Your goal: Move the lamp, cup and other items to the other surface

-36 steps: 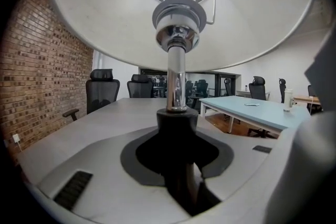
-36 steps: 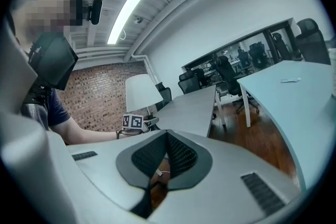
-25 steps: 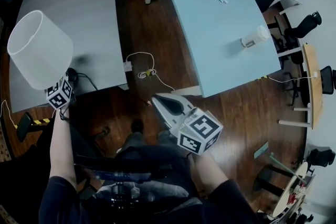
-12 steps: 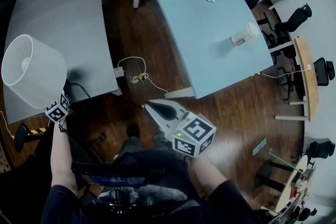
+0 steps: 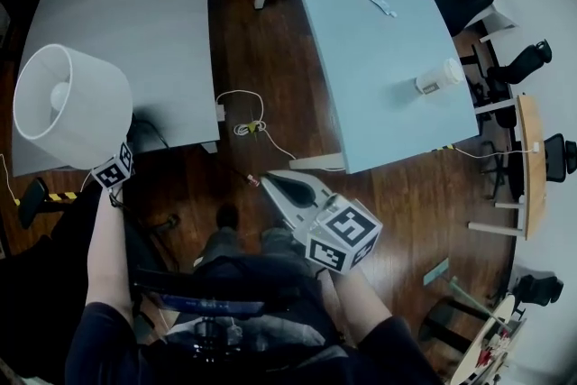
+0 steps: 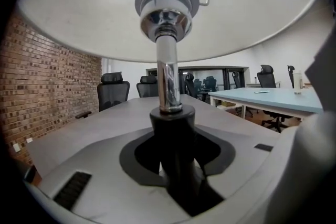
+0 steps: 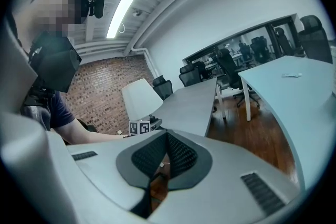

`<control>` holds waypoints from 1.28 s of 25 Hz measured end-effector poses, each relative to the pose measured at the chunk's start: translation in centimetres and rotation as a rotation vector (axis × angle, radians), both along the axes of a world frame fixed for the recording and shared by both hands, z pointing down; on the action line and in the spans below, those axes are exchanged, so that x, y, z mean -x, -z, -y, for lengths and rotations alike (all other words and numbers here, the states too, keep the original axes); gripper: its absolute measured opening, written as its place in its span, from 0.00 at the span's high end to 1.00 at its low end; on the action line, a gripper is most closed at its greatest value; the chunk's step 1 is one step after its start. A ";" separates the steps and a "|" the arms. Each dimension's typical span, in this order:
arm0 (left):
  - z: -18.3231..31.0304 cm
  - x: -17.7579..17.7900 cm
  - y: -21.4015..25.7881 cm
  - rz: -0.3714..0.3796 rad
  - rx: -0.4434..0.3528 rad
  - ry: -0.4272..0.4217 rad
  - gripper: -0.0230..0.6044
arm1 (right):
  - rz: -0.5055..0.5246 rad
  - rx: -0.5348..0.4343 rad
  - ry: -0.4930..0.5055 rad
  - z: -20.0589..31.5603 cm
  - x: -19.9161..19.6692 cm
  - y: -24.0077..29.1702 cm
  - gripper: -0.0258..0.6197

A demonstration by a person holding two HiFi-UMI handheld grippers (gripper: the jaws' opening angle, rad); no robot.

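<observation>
The white-shaded lamp (image 5: 68, 108) sits at the left of the head view, over the near edge of the grey table (image 5: 135, 13), its shade tipped so the bulb shows through the top opening. In the left gripper view its chrome stem (image 6: 168, 76) rises at centre frame from a black collar lodged between the jaws of the left gripper (image 6: 181, 186). The jaws have just been opening slightly, yet the pads appear to be against the collar on both sides. Whether the lamp's base rests on the table cannot be seen.

The right gripper (image 5: 275, 185), at lower centre of the head view above the wooden floor (image 5: 252, 41), is empty, with its jaws drawn together and only a thin slit between the pads (image 7: 176, 157).

On the light-blue table (image 5: 361, 86), upper centre to right, a paper cup (image 5: 439, 77) lies near the right-hand edge, and a small flat item (image 5: 377, 2) lies well apart from it toward the top of the frame. A white cable (image 5: 245, 120) is looped on the floor between the two tables. Black office chairs (image 5: 532, 50) line the right edge, and the right gripper view shows a brick wall (image 7: 100, 97) at left, behind the lamp.
</observation>
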State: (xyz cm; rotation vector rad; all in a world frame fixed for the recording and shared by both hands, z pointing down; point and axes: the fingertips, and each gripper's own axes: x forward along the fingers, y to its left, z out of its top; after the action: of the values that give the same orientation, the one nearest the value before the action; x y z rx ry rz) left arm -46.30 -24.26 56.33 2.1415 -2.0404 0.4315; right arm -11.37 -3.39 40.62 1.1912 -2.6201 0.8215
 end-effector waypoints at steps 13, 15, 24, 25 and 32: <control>-2.8 0.9 1.0 -0.088 0.033 -0.048 0.44 | 0.005 -0.009 0.026 -1.0 1.9 0.2 0.98; -3.2 1.3 1.2 -0.091 0.031 -0.047 0.44 | 0.007 -0.014 0.034 -1.0 2.4 0.1 0.98; -8.7 0.5 -1.1 -0.185 0.099 -0.025 0.44 | 0.023 -0.008 0.014 -1.3 2.4 -0.2 0.98; -9.6 0.0 -1.6 -0.196 0.115 -0.030 0.44 | 0.023 -0.008 0.007 -1.4 2.1 -0.2 0.98; -15.8 -11.9 -3.1 -0.209 0.233 -0.326 0.44 | 0.029 -0.017 -0.028 -2.2 0.1 0.1 0.98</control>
State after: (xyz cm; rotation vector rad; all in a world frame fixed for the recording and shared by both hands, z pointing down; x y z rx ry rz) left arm -34.37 -8.44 59.46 2.2655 -1.4603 0.4385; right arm -11.44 -1.21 40.53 1.2318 -2.6445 0.8285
